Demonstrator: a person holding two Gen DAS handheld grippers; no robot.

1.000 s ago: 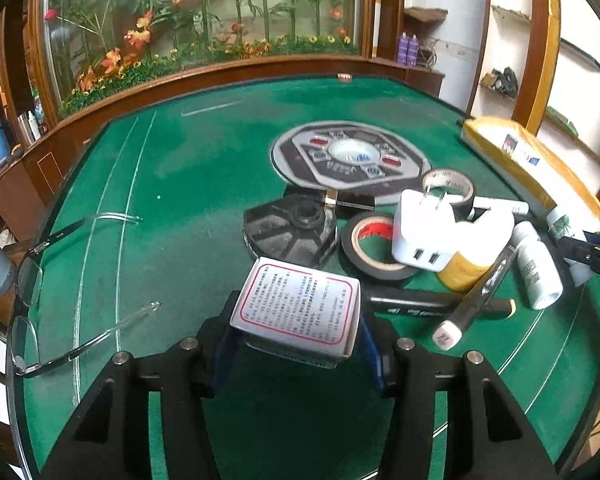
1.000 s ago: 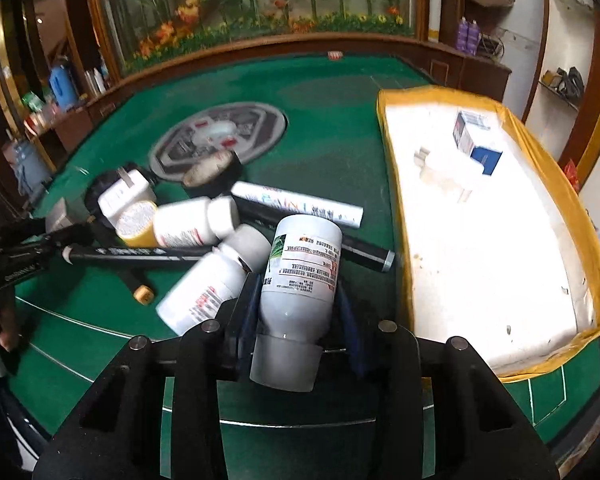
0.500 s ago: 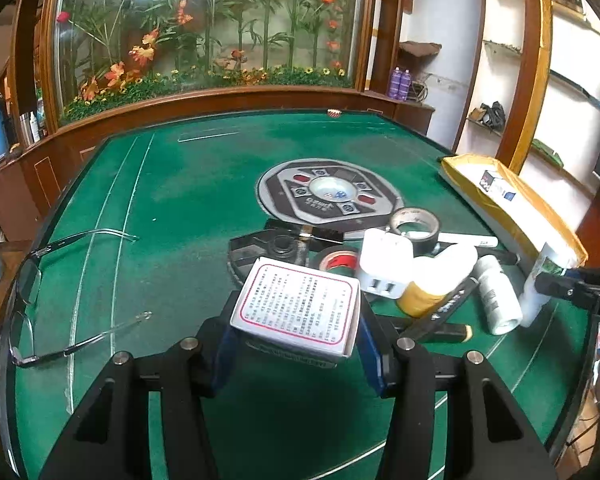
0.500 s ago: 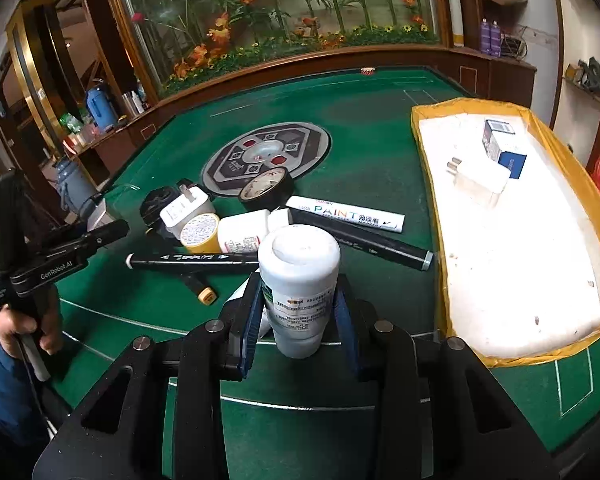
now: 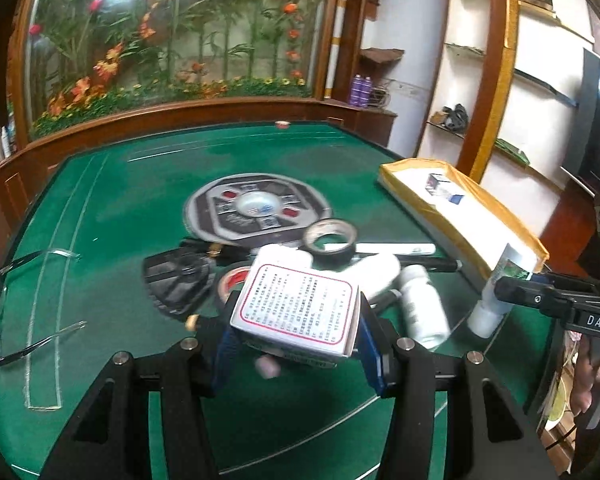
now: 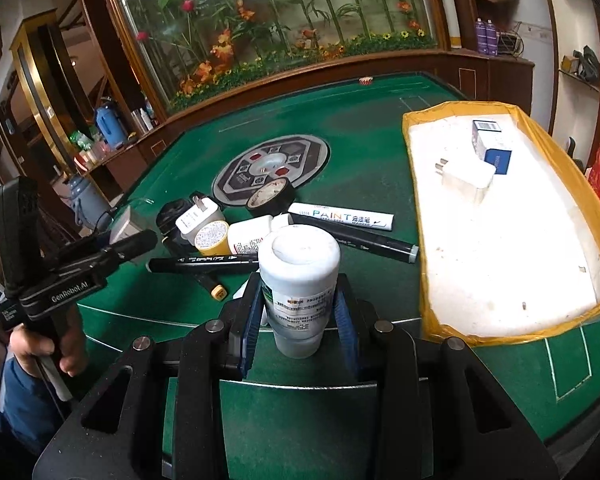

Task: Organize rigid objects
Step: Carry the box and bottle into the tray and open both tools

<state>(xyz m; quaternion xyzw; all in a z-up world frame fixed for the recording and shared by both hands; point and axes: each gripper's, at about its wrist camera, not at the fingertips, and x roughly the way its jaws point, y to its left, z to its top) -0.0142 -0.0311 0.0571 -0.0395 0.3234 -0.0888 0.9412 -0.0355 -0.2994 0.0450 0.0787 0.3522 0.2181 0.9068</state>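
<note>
In the left wrist view, the printed box hides the charger and part of the red-cored tape roll behind it, and its small print is too fine to read. The pale blurred thing beneath the box cannot be identified. The eyeglasses at the left are cut by the picture's edge. In the right wrist view, the white bottle covers another bottle behind it, and its label text is illegible.
</note>
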